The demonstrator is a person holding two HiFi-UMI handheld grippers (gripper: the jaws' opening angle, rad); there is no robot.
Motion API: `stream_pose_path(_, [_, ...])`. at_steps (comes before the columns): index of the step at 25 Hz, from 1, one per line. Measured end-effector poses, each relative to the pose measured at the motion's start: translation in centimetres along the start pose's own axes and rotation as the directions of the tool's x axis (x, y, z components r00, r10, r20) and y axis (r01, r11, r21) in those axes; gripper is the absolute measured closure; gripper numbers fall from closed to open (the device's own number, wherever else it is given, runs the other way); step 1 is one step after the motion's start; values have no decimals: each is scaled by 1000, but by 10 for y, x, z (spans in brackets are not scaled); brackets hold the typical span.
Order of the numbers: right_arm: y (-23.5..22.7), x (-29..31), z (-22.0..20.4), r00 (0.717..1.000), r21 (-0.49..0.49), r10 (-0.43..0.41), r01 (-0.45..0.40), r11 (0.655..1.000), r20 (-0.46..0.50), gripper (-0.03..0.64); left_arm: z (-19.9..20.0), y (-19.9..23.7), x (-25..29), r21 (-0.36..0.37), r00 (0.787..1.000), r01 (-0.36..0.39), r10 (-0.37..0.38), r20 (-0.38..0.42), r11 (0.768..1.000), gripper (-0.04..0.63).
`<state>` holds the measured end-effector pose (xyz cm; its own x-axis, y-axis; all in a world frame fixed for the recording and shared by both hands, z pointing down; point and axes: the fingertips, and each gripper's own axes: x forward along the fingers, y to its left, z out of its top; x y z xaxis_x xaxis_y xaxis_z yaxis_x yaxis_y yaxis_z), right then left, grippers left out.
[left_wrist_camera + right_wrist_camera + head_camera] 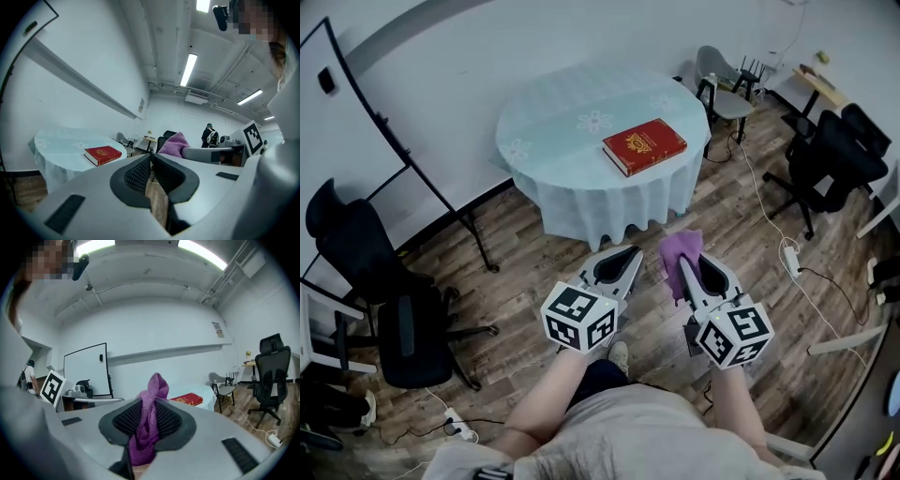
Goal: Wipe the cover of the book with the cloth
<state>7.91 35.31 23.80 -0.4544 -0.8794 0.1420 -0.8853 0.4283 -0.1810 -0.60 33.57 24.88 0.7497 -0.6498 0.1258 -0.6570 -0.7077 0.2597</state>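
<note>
– Purple cloth (149, 420), what is it held by?

– It is pinched between the closed jaws of the right gripper (150, 400). A fold stands up above the jaw tips and the rest hangs down behind them.

– And the other pair of jaws?

– The jaws of the left gripper (151, 157) are shut on each other with nothing between them. Only wooden floor (534, 267) is seen through the slit below the tips.

– Where is the book (644, 146) found?

– It lies flat and closed, red cover up, on a round tabletop (553, 112) draped in pale blue. It rests toward the tabletop's right side, close to the edge. In the head view it is well ahead of both grippers, which are held side by side over the floor, apart from the tabletop. In the right gripper view it shows just right of the cloth. In the left gripper view it sits to the left of the jaws.

– Which step is judged to be in hand?

– The cloth is gripped but the cover is not yet touched, so the approach is judged to be the step in hand. No wiping is judged to have been done.

– What would be called for next?

– The right gripper would need to be carried forward over the tabletop and lowered until the cloth lies on the cover. The closed left jaws could be set on a corner of the book to steady it.
</note>
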Motion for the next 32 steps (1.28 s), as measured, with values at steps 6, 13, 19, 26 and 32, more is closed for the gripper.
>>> stream_pose_path(6, [-15,45,5,1000,4,-28,28,1000,-11,525,12,36,29,-4,999,39,-39,-17,999,557])
stream_pose_path(13, [-24,79,5,999,12,-37,37,999,-17,525,17,61,49,-4,998,59,-59,-32,998,557])
stream_pose_path(19, [-37,99,3,999,24,-41,41,999,-26,525,19,79,63,-9,998,53,-54,-42,999,557])
stream_pose_path(26, [-60,134,1,998,21,-17,18,1000,-57,525,20,104,93,-21,998,34,-35,-49,999,557])
stream_pose_path(32, [-93,174,-1,997,30,-2,4,1000,-80,525,21,133,129,-38,998,13,-15,-60,999,558])
